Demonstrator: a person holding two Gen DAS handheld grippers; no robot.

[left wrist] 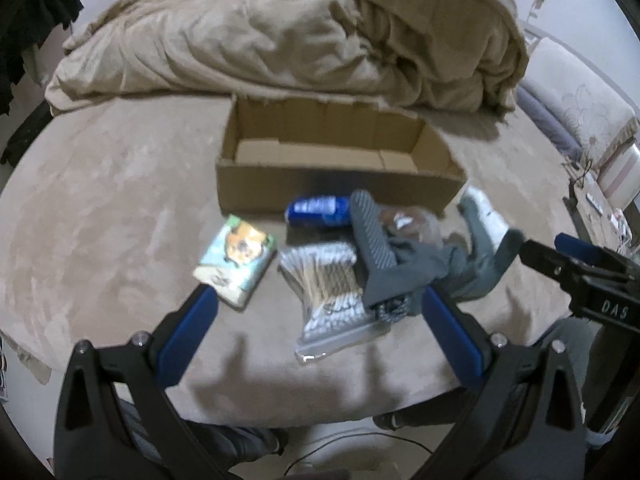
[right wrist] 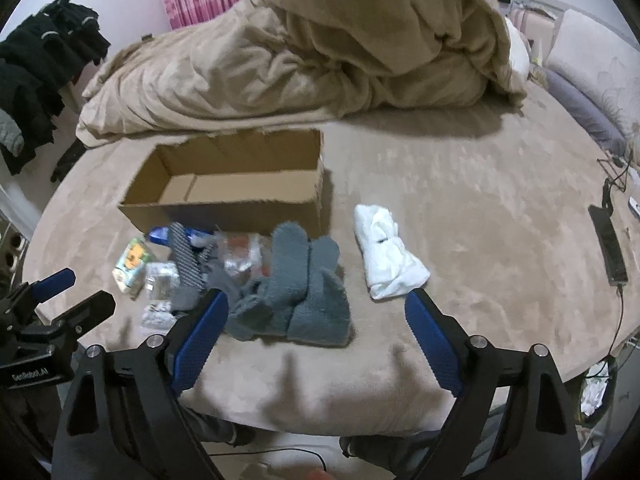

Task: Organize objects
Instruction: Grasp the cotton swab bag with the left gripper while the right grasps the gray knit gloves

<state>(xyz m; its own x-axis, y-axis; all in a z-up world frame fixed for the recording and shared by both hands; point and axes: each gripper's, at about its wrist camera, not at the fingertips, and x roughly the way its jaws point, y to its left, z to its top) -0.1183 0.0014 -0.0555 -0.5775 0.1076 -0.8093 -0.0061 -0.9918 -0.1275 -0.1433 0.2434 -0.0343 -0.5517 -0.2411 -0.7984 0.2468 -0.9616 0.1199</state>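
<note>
An open, empty cardboard box [left wrist: 320, 184] [right wrist: 224, 208] stands on the bed. In front of it lie a cartoon-print packet [left wrist: 236, 266] [right wrist: 132, 264], a bag of cotton swabs [left wrist: 326, 280] [right wrist: 160, 280], a blue tube [left wrist: 316, 210] [right wrist: 160, 235], a dark patterned sock [left wrist: 372, 240] [right wrist: 185, 260], a clear packet [left wrist: 408, 220] [right wrist: 240, 256], grey fuzzy socks [right wrist: 304, 292] [left wrist: 476, 268] and white socks [right wrist: 384, 256] [left wrist: 486, 212]. My left gripper [left wrist: 316, 312] is open above the swabs. My right gripper [right wrist: 316, 312] is open near the grey socks.
A crumpled beige duvet [left wrist: 280, 36] [right wrist: 320, 52] lies behind the box. A phone with a cable [right wrist: 608, 244] lies at the bed's right edge. Dark clothes [right wrist: 36, 64] hang at the left. The bed's front edge is just below both grippers.
</note>
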